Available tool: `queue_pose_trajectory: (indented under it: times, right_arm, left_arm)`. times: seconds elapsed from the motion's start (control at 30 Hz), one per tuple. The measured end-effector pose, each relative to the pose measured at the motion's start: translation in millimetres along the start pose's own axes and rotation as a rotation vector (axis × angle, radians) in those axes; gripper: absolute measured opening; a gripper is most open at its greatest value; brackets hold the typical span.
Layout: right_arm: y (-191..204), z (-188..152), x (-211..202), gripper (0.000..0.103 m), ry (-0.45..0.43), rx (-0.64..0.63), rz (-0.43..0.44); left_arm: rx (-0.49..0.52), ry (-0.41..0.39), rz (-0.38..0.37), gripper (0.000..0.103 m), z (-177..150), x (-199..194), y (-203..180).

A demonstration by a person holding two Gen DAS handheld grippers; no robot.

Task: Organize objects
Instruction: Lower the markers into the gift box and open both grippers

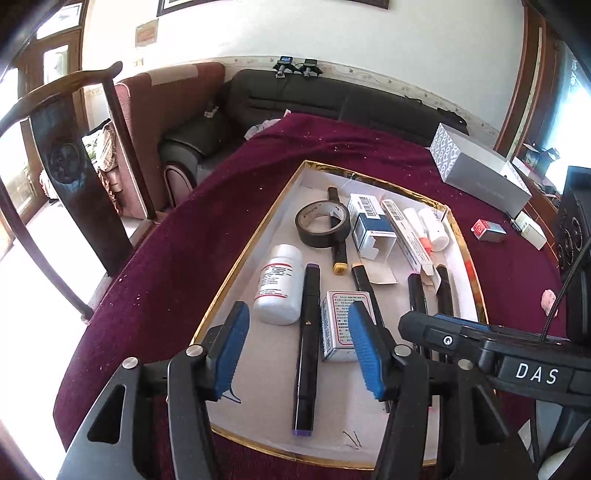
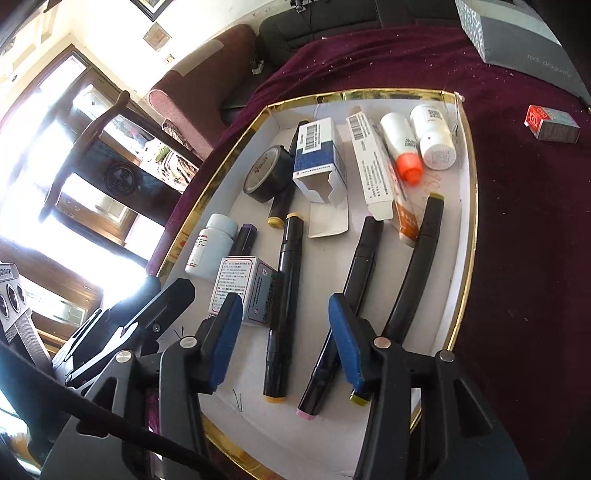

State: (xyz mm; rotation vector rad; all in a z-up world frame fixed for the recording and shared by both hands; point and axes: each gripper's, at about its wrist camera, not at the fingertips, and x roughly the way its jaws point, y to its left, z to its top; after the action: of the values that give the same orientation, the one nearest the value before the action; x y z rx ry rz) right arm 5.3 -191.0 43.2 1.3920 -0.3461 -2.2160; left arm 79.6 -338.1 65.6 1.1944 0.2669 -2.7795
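Note:
A gold-rimmed white tray (image 1: 258, 229) (image 2: 467, 229) lies on the maroon cloth and holds several items. In it are a white pill bottle (image 1: 279, 284) (image 2: 212, 245), a black tape roll (image 1: 323, 223) (image 2: 267, 179), a purple-capped black marker (image 1: 308, 347), a small printed box (image 1: 341, 325) (image 2: 242, 290), a blue-and-white carton (image 1: 371, 229) (image 2: 319, 158) and more black markers (image 2: 282, 306). My left gripper (image 1: 297, 350) is open and empty above the purple-capped marker. My right gripper (image 2: 286, 339) is open and empty above a yellow-capped marker. The right gripper's body shows in the left wrist view (image 1: 480, 343).
A grey patterned box (image 1: 480, 170) (image 2: 517, 33) and a small red-and-grey box (image 1: 487, 229) (image 2: 552, 123) lie on the cloth beyond the tray. A dark wooden chair (image 1: 70, 173) stands at the table's left, and a black sofa (image 1: 295, 99) behind.

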Motion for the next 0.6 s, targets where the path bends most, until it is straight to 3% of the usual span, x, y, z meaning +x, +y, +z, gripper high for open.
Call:
queue_pose_trajectory:
  times: [0.27,0.6]
  right_arm:
    - [-3.9,-4.3,-15.1,0.056,-0.042,-0.004,-0.010]
    - [-16.2,-6.1,-40.3,0.062,-0.109,0.010,-0.028]
  left_arm:
    - [0.037,-0.046,0.058,0.051,-2.2,-16.6,-16.3]
    - [0.091,-0.134,0.105,0.060,-2.7,-41.7,-47.1]
